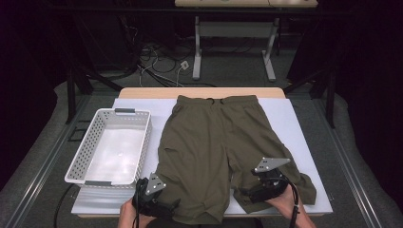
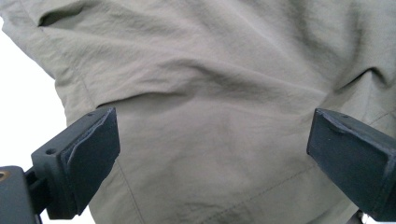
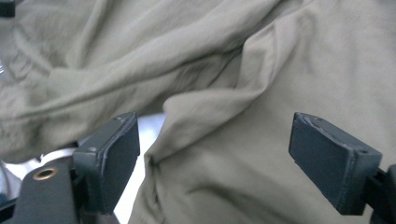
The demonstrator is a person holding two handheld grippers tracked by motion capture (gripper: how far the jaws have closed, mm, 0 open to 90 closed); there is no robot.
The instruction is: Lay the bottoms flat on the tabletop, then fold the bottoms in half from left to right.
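Olive-green shorts (image 1: 214, 142) lie spread flat on the white mat (image 1: 294, 123) covering the table (image 1: 199, 91), waistband at the far side, both leg hems toward the person at the near edge. White perforated basket (image 1: 97, 137) sits on the mat's left part, just beside the shorts' left leg, nothing visible inside it.

Left gripper (image 1: 161, 206) is at the near left, over the hem of the left leg, held in the person's left hand (image 1: 128, 213). In the left gripper view its jaws stand wide apart with the shorts fabric (image 2: 210, 116) spread below them, pads clear of the cloth, white mat showing at the left edge.

Right gripper (image 1: 256, 192) is at the near right over the right leg, grey plate on top, right hand (image 1: 285, 204) behind it. In the right gripper view its jaws also stand wide apart, nothing pinched; a rumpled fold of the shorts (image 3: 224, 107) lies between and below them, with a sliver of white mat by the left jaw. Right leg hem near the table's edge looks bunched in the high view
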